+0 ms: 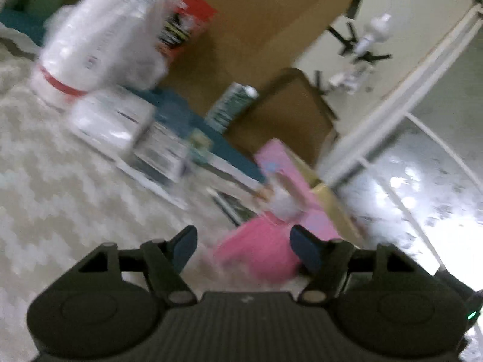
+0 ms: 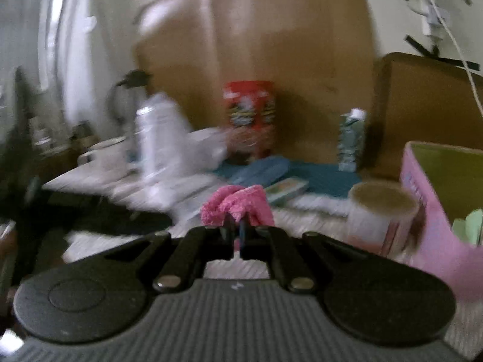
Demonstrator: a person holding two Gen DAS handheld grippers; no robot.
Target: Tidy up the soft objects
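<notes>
A fluffy pink cloth (image 2: 238,205) bunches up at the tips of my right gripper (image 2: 238,229), whose jaws are shut on a fold of it. In the left wrist view a pink cloth (image 1: 256,253) lies blurred on the white woven cover (image 1: 60,181). It sits between the fingers of my left gripper (image 1: 244,241), nearer the right finger. That gripper's jaws stand apart and the pads do not press on the cloth. A pink box (image 2: 428,211) with an open top stands at the right, and the same pink box (image 1: 289,175) shows just beyond the left gripper.
A pale cylinder (image 2: 380,214) stands beside the pink box. Further back are a teal cloth (image 2: 302,172), a red carton (image 2: 250,117), a green-white carton (image 2: 351,141) and a plastic-wrapped white bottle (image 1: 99,33). Cardboard sheets (image 2: 271,45) close the back. Shiny floor (image 1: 422,187) lies at right.
</notes>
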